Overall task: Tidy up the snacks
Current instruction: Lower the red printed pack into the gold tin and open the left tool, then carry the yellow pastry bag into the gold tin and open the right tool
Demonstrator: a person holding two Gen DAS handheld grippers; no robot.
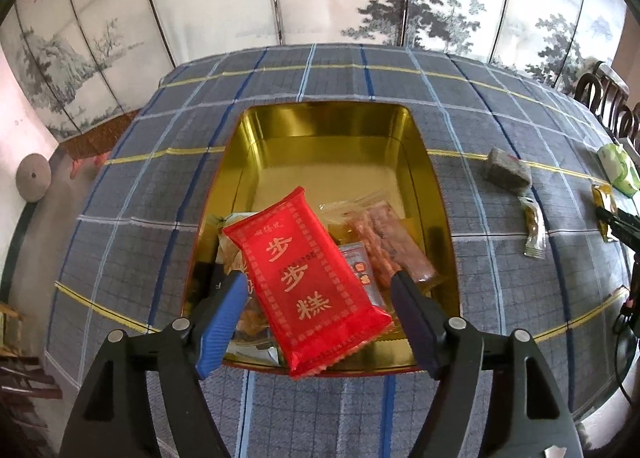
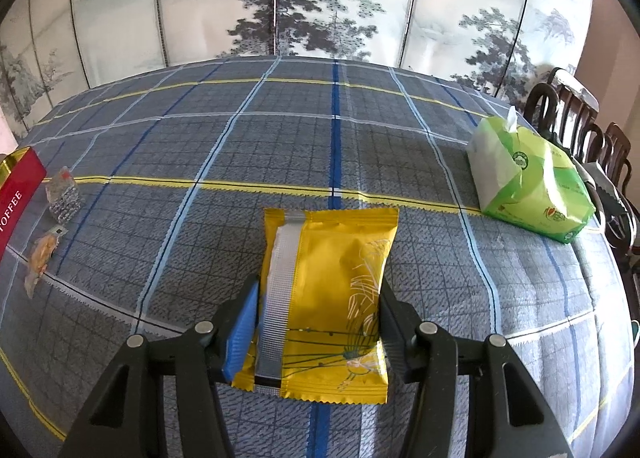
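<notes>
A red snack packet (image 1: 304,278) with gold characters lies tilted over the near end of the gold-lined tin (image 1: 320,107), on top of several other wrapped snacks (image 1: 384,242). My left gripper (image 1: 320,282) straddles the red packet with its jaws apart: the right pad stands clear of it and the blue left pad sits beside its edge. In the right wrist view a yellow snack packet (image 2: 332,290) sits between the fingers of my right gripper (image 2: 319,286), which press on both its long sides above the plaid cloth.
On the plaid tablecloth (image 1: 500,278) right of the tin lie a grey packet (image 1: 508,171) and a small orange snack (image 1: 534,225). A green tissue pack (image 2: 528,185) sits at the far right. The tin's red side (image 2: 16,193) shows at the left, and wooden chairs (image 2: 580,125) line the right edge.
</notes>
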